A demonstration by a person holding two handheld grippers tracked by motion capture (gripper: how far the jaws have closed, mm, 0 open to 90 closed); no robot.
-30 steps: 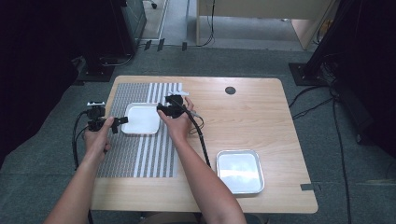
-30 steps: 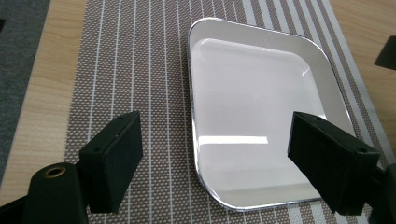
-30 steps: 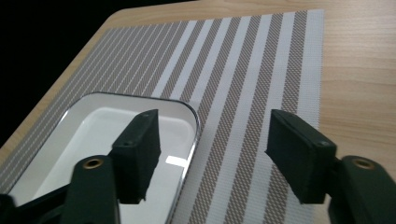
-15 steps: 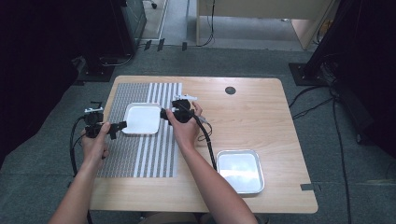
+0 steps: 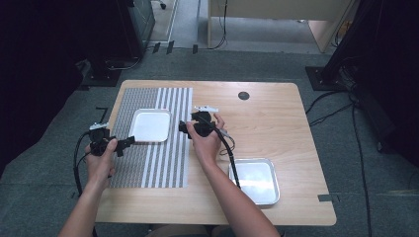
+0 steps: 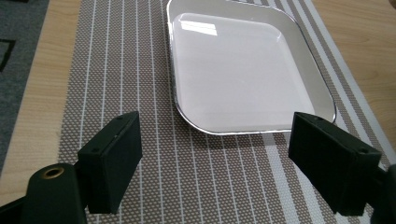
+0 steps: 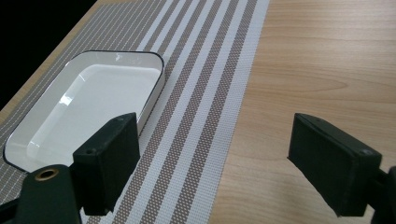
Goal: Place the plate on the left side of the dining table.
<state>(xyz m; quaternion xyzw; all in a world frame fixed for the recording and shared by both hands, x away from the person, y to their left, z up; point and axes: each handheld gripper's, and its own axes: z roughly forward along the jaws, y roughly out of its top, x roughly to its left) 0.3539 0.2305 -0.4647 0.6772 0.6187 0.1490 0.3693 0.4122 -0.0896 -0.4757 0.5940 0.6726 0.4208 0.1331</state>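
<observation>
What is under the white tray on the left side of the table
The white tray rests flat on a striped placemat, which lies on the wooden table. The tray holds nothing. The stretch of mat directly beneath it is covered, so nothing there can be made out.

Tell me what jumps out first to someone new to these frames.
A white square enamel tray with a dark rim sits on a grey-and-white striped woven placemat at the table's left. The left gripper and right gripper flank it, jaws open, holding nothing. A shiny silver metal tray lies on bare wood at the near right.
</observation>
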